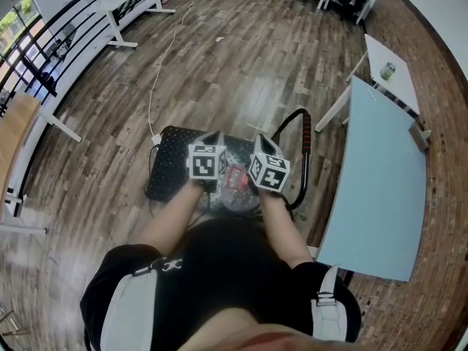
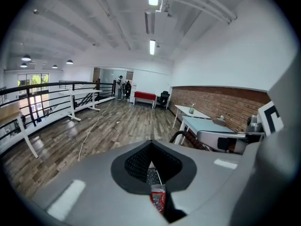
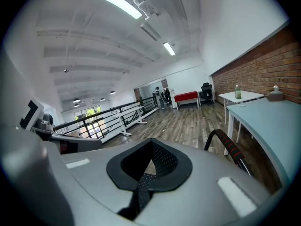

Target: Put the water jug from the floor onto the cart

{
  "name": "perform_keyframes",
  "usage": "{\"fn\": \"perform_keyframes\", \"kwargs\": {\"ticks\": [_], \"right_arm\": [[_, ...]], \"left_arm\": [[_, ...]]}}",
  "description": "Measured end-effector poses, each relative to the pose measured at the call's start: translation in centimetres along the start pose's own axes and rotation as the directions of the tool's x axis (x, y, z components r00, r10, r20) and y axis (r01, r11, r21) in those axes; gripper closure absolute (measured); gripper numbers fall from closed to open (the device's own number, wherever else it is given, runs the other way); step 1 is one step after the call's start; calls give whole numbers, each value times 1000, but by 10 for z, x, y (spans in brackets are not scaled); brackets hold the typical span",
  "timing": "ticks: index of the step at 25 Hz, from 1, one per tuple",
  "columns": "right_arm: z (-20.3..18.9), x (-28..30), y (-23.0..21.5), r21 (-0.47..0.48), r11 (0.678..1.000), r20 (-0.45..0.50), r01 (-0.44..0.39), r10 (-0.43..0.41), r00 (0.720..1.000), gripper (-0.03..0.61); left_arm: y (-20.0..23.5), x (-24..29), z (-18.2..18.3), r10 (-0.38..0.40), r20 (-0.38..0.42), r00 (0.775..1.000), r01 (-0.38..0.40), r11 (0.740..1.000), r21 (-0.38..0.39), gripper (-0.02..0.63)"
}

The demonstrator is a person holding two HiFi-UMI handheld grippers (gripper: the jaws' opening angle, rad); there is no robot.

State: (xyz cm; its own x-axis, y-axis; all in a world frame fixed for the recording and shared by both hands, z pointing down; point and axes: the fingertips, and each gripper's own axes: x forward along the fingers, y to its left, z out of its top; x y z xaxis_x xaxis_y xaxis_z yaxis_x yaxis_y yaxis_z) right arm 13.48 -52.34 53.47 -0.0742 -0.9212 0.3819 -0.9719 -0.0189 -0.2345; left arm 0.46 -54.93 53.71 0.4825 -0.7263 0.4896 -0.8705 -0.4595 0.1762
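The clear water jug point(image 1: 235, 178) with a red label rests on the black cart point(image 1: 170, 168), near its red-and-black handle point(image 1: 305, 134). My left gripper point(image 1: 212, 139) and right gripper point(image 1: 262, 142) flank the jug closely, marker cubes up; whether they touch it I cannot tell. In the left gripper view the left gripper point(image 2: 151, 147) is shut, and a strip of the jug point(image 2: 157, 197) with its red label shows below the jaws. In the right gripper view the right gripper point(image 3: 151, 145) is shut on nothing I can see, with the cart handle point(image 3: 226, 146) just to its right.
A light blue table point(image 1: 380, 189) stands right of the cart, with a white table point(image 1: 395, 79) carrying a bottle point(image 1: 387, 70) beyond it. A white cable point(image 1: 164, 72) runs over the wooden floor to the cart's far left corner. Railing and desks point(image 1: 117, 20) line the left.
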Motion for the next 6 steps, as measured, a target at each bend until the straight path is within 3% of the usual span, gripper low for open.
{"fn": "perform_keyframes", "kwargs": {"ticks": [6], "right_arm": [[-2, 0, -9, 12, 1000, -13, 13, -13, 1000, 566]], "left_arm": [[-4, -1, -4, -34, -9, 999, 34, 998, -56, 614]]}}
